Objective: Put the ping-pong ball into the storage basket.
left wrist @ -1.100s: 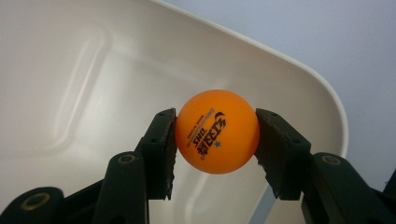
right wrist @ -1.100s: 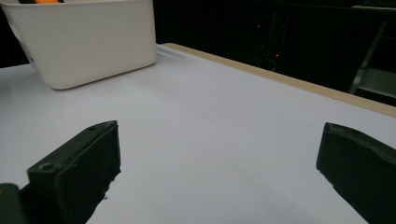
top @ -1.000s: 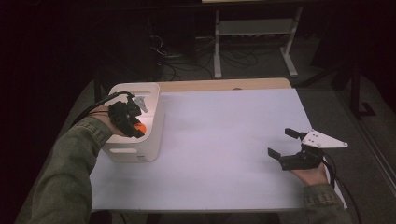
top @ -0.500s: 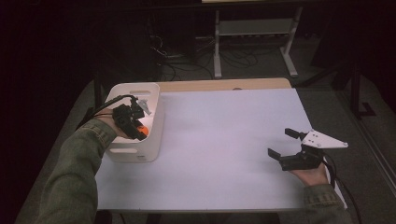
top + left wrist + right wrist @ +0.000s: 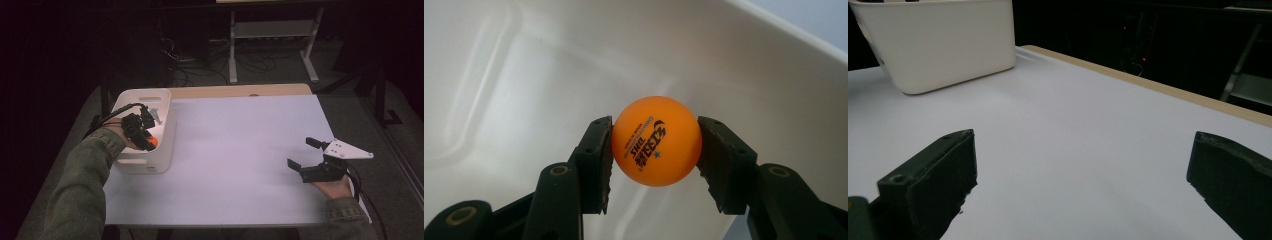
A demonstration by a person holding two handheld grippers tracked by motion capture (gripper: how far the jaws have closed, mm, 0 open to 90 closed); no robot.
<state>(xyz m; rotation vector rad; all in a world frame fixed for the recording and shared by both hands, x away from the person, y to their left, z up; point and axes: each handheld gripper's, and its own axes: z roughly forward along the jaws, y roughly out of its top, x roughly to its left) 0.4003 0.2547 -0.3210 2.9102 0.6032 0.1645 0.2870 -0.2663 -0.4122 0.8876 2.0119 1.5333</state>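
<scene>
An orange ping-pong ball [image 5: 656, 141] with dark print sits between both pads of my left gripper [image 5: 655, 150], which is shut on it. In the high view that left gripper [image 5: 150, 135] hangs over the inside of the white bin [image 5: 167, 131] at the table's left, the ball [image 5: 153, 142] a small orange spot below it. My right gripper [image 5: 304, 152] rests near the table's right front, jaws spread wide with nothing between them. Its own view shows the right gripper [image 5: 1083, 170] above bare white tabletop, facing the bin [image 5: 943, 45].
The white table [image 5: 240, 145] has a wooden strip along its far edge. Beyond it, on a dark floor, stand a metal shelf frame [image 5: 272, 35] and loose cables. A sleeved forearm [image 5: 82, 185] reaches in from the lower left.
My left gripper has shifted slightly back toward the person over the bin, still holding the ball. The right gripper has stayed in place.
</scene>
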